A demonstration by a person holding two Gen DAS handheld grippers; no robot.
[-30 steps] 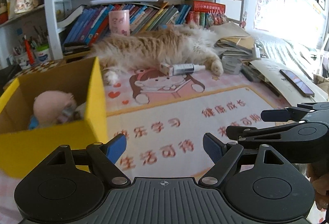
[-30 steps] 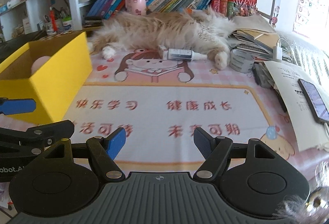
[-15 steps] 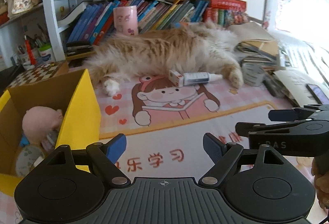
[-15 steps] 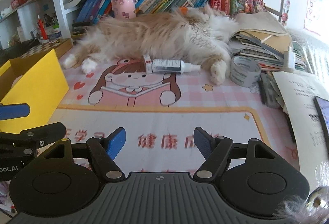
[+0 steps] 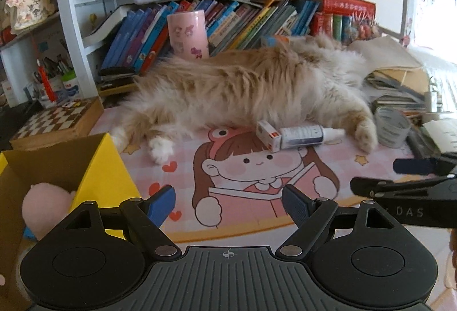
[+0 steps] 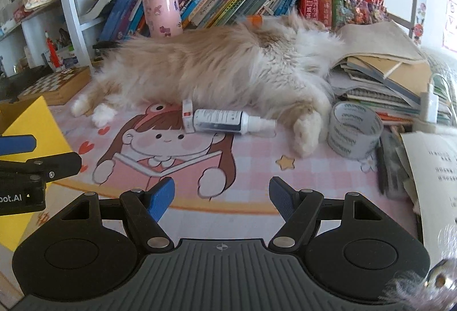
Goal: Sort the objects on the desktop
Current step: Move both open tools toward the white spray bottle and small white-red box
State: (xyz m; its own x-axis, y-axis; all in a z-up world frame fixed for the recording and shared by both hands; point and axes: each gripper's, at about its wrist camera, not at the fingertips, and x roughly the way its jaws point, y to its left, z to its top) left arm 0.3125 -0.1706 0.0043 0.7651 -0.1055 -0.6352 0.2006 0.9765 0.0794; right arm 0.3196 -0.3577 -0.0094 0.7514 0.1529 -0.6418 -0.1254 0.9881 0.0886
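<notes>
White spray bottle (image 6: 225, 121) on its side — small box (image 6: 187, 116) touching its base

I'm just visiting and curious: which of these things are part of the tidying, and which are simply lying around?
Part of the job: spray bottle, small box, tape roll, yellow box, both open grippers.

Just lying about: cat, books, pink cup, chessboard.

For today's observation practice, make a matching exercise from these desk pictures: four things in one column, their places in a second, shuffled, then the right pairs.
Things
1. spray bottle
2. tape roll
3. pink plush toy
4. pink cup

Places
A. inside the yellow box
B. lying on the mat in front of the cat
C. in front of the books, behind the cat
D. beside the cat's right-hand paw

Pairs: 1-B, 2-D, 3-A, 4-C
</notes>
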